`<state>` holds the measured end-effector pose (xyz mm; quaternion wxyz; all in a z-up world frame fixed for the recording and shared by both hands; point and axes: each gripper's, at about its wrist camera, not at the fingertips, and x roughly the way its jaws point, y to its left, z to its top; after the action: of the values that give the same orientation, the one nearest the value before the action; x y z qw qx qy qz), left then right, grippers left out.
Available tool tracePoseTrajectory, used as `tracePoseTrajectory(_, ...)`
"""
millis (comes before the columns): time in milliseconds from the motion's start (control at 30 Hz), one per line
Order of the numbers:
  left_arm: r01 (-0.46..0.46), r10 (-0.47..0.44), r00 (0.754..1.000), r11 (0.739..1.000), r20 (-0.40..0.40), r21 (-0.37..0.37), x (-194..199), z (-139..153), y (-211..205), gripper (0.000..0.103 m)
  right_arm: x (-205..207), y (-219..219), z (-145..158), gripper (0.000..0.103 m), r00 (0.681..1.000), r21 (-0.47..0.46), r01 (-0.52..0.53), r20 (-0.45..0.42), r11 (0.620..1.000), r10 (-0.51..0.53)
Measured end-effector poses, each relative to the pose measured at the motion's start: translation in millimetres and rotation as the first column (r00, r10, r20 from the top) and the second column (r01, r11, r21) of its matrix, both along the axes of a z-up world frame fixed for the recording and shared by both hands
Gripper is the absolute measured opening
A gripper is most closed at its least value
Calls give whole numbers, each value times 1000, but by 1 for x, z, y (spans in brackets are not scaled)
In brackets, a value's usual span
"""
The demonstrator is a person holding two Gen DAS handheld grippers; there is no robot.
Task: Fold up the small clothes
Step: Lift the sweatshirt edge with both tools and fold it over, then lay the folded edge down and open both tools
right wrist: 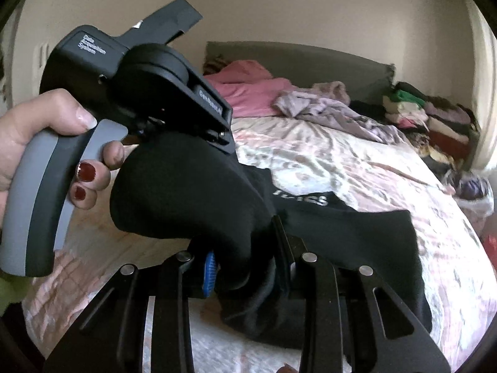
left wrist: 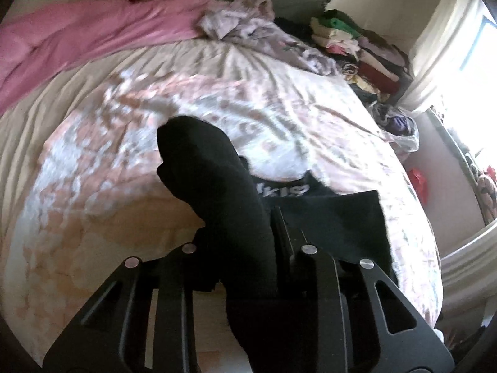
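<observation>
While the black garment (right wrist: 357, 242) drapes at lower centre of the frame above the bed (right wrist: 341, 161), the left hand-held gripper (right wrist: 217, 133) and the right hand-held gripper (right wrist: 245, 267) each pinch a fold of it; a hand (right wrist: 46, 143) grips the left handle.

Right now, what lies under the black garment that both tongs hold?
Under the black garment lies the patterned pink and white bedspread. The part directly below the cloth is covered, so anything there cannot be seen.

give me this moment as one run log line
left gripper: shut on black garment | right gripper: shut on black garment | garment: partly lifted off bed | fold: not done
</observation>
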<state>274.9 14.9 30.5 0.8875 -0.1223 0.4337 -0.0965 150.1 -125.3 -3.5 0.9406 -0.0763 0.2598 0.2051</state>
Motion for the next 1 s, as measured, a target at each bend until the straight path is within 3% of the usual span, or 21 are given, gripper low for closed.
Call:
tracePoseTrajectory(367,95,-97,995,993,31,76,4,16,-93,19,-3,-69,2,21,990,145,128,-76,981,-118)
tracePoseTrajectory(1000,185,-180,983,965,-43,185,19,-26,-200,19,-1,-140,-29,17,939,252,296,-254,922,-232)
